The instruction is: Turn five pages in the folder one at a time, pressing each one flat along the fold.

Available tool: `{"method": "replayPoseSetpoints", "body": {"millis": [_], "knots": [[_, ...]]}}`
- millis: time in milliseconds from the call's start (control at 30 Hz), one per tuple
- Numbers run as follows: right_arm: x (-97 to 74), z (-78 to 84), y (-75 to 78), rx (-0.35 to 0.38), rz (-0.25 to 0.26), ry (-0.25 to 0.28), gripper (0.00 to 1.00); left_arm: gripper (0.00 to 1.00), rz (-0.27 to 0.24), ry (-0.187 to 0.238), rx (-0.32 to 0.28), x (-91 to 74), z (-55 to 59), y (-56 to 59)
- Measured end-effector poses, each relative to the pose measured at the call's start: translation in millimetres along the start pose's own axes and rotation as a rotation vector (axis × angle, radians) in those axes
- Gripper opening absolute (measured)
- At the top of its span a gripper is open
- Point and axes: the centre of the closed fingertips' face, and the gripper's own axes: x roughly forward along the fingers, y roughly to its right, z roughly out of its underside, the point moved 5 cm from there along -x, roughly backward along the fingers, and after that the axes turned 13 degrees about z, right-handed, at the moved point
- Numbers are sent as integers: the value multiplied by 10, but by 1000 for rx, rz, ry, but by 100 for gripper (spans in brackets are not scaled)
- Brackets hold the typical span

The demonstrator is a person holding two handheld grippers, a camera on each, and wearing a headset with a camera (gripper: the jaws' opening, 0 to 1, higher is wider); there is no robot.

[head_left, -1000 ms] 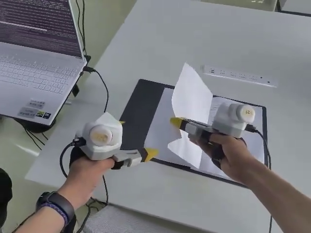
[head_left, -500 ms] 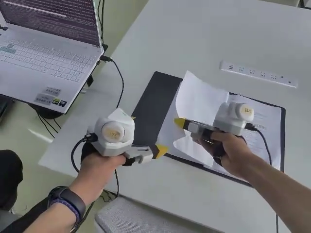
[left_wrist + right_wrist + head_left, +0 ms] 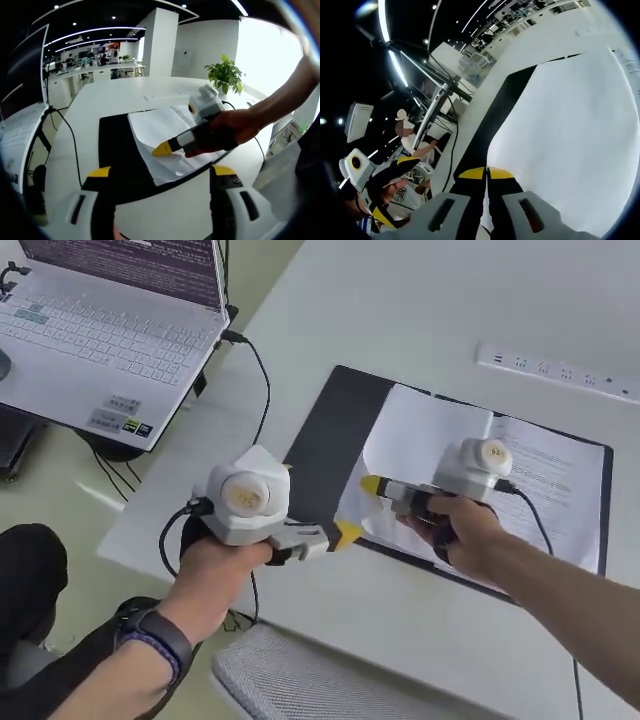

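The left claw (image 3: 340, 534) hangs wide open at the near edge of the counter (image 3: 400, 300). Just beyond it, the right claw (image 3: 372, 484) is closed on the edge of a white page (image 3: 430, 435), which lies low over the open folder (image 3: 325, 440) on the counter.

bare table (image 3: 420, 310) lies wide beyond the folder (image 3: 325, 435), as far as the power strip (image 3: 556, 371); to the left, a laptop (image 3: 100, 330) and its cable (image 3: 262, 390) crowd the table's edge; the folder's black left cover lies uncovered; the right gripper (image 3: 372, 485), jaws closed on the page (image 3: 430, 435), blocks the near pages; the left gripper (image 3: 342, 534), jaws apart, hangs over the near table edge, just beside the folder's corner
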Motion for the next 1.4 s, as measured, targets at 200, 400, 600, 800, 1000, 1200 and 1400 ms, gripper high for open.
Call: {"method": "replayPoseSetpoints", "body": {"millis": [200, 400, 600, 800, 1000, 1200, 1400], "knots": [[99, 47, 118, -9, 37, -15, 0, 78, -6, 1, -11, -8, 20, -24], [165, 88, 160, 5, 48, -21, 0, 78, -8, -3, -14, -2, 43, -46], [175, 90, 142, -42, 51, 7, 0, 79, -11, -7, -20, 8, 70, -56], [151, 108, 89, -46, 34, 4, 4, 79, -8, -14, -17, 17, 74, -53], [143, 116, 46, -32, 21, 6, 11, 79, -2, -16, -12, 2, 26, 18], [129, 114, -34, -26, -21, 3, 23, 78, -1, -26, 1, 31, 6, 12], [-33, 15, -171, -14, -94, 50, 37, 70, 12, -24, 5, 68, -68, 45]]}}
